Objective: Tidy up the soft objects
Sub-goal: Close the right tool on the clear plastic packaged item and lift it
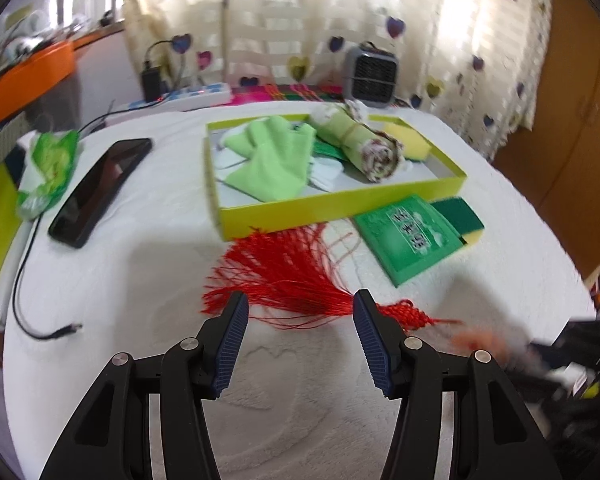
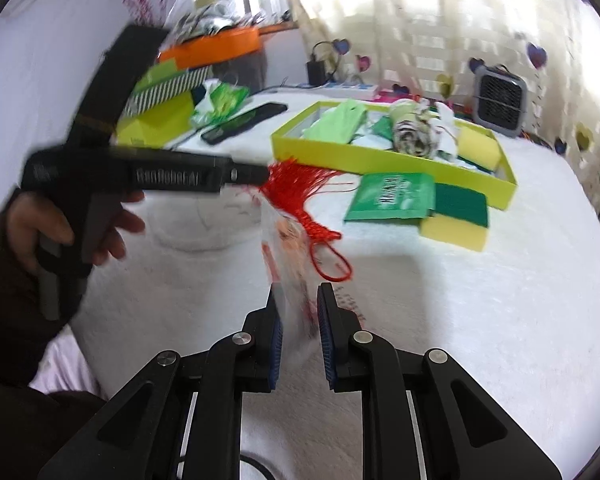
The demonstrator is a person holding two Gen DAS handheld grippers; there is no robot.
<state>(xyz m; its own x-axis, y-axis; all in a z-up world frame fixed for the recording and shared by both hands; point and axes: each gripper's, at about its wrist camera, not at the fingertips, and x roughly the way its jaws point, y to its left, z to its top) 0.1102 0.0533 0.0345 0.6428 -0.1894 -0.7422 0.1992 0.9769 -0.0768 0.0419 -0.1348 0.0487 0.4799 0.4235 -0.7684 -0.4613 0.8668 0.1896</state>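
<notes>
A red tassel (image 1: 284, 280) with a knotted cord and loop is seen lying on the white bed (image 1: 140, 280), its fringe fanned out toward the near wall of a yellow-green tray (image 1: 340, 204). In the tray, a green cloth (image 1: 272, 160), a rolled floral cloth (image 1: 364, 148) and a yellow sponge (image 1: 408, 140) are held; just outside its near right corner a green packet (image 1: 408, 236) is laid partly over a green-topped sponge (image 1: 460, 216). In the left wrist view the left gripper (image 1: 300, 308) is held wide open just above the tassel's head, nothing between its fingers; a phone (image 1: 100, 192) and a loose cable (image 1: 40, 312) are shown at far left. Only in the right wrist view is the thin, translucent plastic bag (image 2: 288, 248) made out clearly, blurred, with the right gripper (image 2: 298, 292) narrowed on its lower edge; the left hand (image 2: 60, 232) on its gripper handle is also seen there, and the tassel's loop (image 2: 332, 264) beside the bag.
</notes>
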